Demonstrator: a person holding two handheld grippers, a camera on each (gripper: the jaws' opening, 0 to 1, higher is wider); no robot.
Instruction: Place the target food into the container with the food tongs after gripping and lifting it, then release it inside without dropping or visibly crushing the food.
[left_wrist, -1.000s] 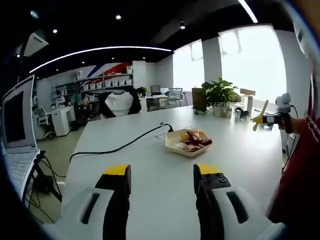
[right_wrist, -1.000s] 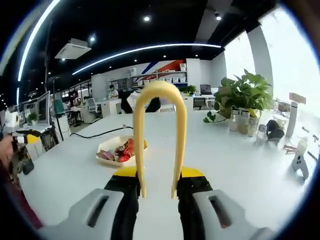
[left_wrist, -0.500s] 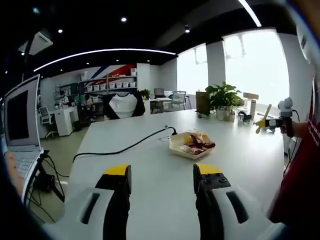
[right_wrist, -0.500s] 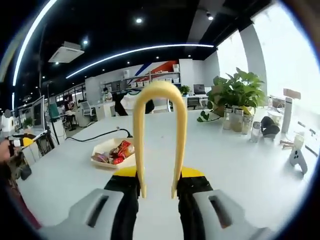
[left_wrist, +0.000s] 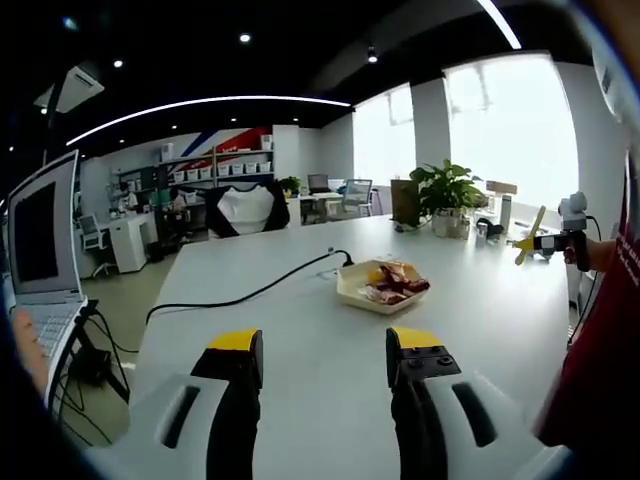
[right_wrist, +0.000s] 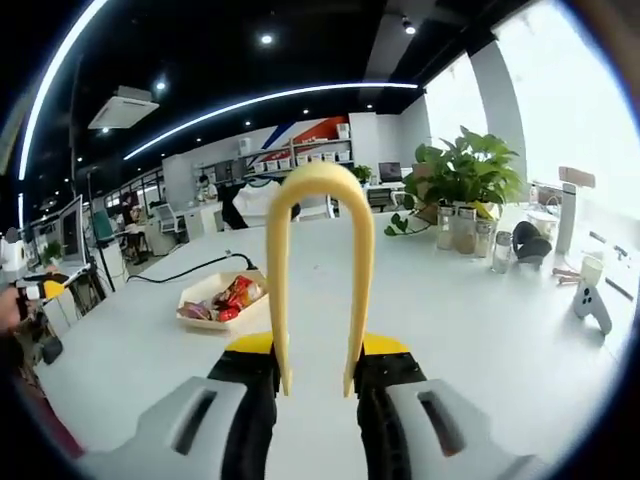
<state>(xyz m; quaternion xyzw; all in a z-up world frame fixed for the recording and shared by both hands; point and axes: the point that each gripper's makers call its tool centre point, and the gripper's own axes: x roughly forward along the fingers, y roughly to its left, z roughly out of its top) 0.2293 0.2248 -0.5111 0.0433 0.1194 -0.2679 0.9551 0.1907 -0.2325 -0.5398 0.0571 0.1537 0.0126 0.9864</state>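
Observation:
A pale shallow tray (left_wrist: 349, 291) holding red and brown wrapped food (left_wrist: 396, 282) sits mid-table, a good way beyond my left gripper (left_wrist: 325, 345), which is open and empty. In the right gripper view the same tray (right_wrist: 196, 303) and food (right_wrist: 233, 296) lie to the left of my right gripper (right_wrist: 318, 352). That gripper is shut on yellow U-shaped food tongs (right_wrist: 320, 180), whose bend points upward and away. The tongs hold nothing. From the left gripper view, the right gripper (left_wrist: 556, 240) and tongs (left_wrist: 527, 236) hang far right, above the table.
A black cable (left_wrist: 250, 295) runs across the white table toward the tray. A laptop (left_wrist: 40, 240) stands at the left edge. A potted plant (right_wrist: 470, 170), several jars (right_wrist: 460, 230) and a white controller (right_wrist: 590, 305) sit at the right. A red sleeve (left_wrist: 600, 350) is close.
Both views have drifted slightly with the hands. In the right gripper view the tray now sits a little further left. Neither gripper's grip has changed.

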